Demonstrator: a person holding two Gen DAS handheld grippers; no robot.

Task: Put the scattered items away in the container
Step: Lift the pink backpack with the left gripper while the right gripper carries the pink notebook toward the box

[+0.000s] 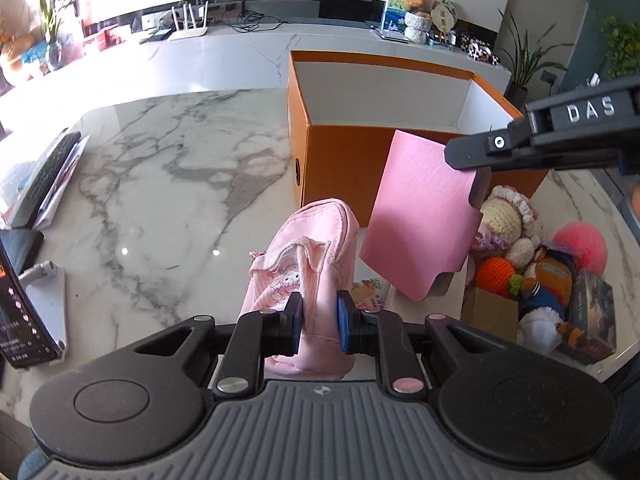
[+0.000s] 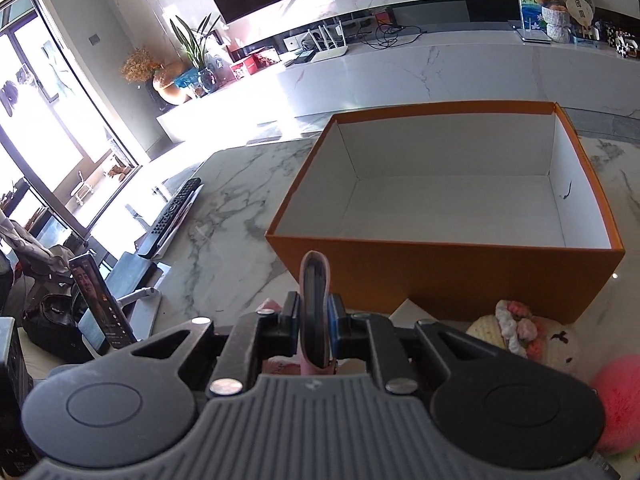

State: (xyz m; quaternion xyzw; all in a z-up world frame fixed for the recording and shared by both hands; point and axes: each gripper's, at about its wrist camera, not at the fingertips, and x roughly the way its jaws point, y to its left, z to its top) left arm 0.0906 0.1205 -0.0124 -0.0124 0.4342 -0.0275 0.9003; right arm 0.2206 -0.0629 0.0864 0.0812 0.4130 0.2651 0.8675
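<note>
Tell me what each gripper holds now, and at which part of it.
The left gripper pinches the pink pouch across its near end. The right gripper is shut on the pink case at one edge.

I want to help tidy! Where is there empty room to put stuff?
The orange box is bare inside. The marble table is free between the box and the remote. It's crowded by the knitted toys beside the box.

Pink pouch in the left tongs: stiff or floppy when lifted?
Probably floppy: the pink pouch is soft fabric, creased where the left tongs pinch it. Likely light, since that narrow pinch holds it. Its free end may sag.
</note>
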